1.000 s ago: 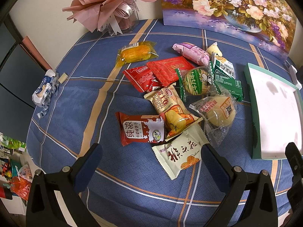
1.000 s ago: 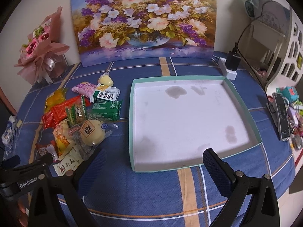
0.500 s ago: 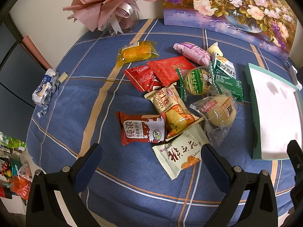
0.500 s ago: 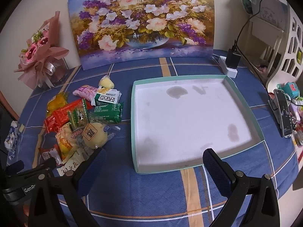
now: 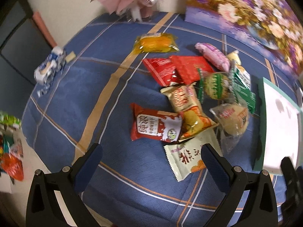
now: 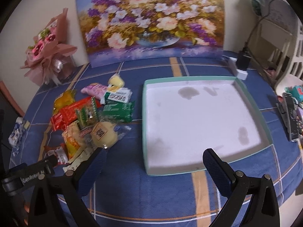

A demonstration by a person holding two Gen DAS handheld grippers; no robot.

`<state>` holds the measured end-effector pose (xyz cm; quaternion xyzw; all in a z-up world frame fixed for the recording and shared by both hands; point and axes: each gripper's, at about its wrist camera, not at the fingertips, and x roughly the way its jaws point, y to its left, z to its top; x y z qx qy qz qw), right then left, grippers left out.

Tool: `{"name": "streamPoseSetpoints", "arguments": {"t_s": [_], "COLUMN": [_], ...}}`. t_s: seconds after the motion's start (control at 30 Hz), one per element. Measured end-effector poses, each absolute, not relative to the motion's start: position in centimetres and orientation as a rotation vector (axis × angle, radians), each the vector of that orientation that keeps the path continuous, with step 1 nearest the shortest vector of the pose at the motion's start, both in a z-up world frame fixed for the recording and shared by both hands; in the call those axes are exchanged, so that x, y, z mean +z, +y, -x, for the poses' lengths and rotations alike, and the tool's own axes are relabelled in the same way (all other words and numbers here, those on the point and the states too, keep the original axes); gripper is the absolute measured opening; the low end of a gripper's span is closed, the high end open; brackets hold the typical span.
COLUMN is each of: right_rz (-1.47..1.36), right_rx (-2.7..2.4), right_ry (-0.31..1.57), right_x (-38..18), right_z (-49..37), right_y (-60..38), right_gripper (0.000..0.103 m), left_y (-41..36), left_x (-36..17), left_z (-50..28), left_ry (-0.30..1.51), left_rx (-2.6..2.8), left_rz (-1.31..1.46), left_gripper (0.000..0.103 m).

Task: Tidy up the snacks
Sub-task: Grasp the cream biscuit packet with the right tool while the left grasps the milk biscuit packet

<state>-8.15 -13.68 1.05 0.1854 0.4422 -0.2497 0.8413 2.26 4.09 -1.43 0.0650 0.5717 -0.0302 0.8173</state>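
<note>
Snacks lie in a heap on the blue checked tablecloth (image 5: 117,170), left of the teal tray (image 6: 253,102). The tray's white floor has only grey stains. The left gripper (image 5: 151,159) hangs above the near edge of the heap, its claws spread wide and holding nothing. One claw covers a corner of the pale green packet (image 5: 186,158). The right gripper (image 6: 153,160) is spread too and holds nothing. The left view is blurry, so packet words are hard to read.

Right tongs (image 6: 152,161) gape wide above a blue plaid tabletop (image 6: 170,204); an empty teal-rimmed tray (image 6: 144,124) sits right of piled snack packets (image 6: 90,117).
</note>
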Motion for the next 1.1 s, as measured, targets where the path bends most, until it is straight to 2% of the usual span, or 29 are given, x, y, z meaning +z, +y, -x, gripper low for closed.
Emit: {"name": "streamPoseSetpoints", "arguments": {"t_s": [0.47,1.1], "right_rz": [-0.380,-0.244], "right_rx": [-0.342,-0.171], "right_ry": [1.100,1.276], "right_x": [-3.5,-8.2], "right_z": [2.9,-0.8], "right_y": [-8.4,-2.8], "right_gripper": [0.103,0.103], "left_y": [7.4,5.1], "left_x": [-4.4,-6.7], "left_z": [-5.5,-8.9], "left_ry": [1.337,1.356], "left_rx": [-0.033,-0.152], "left_rz": [0.039,-0.059], "left_gripper": [0.103,0.102]}}
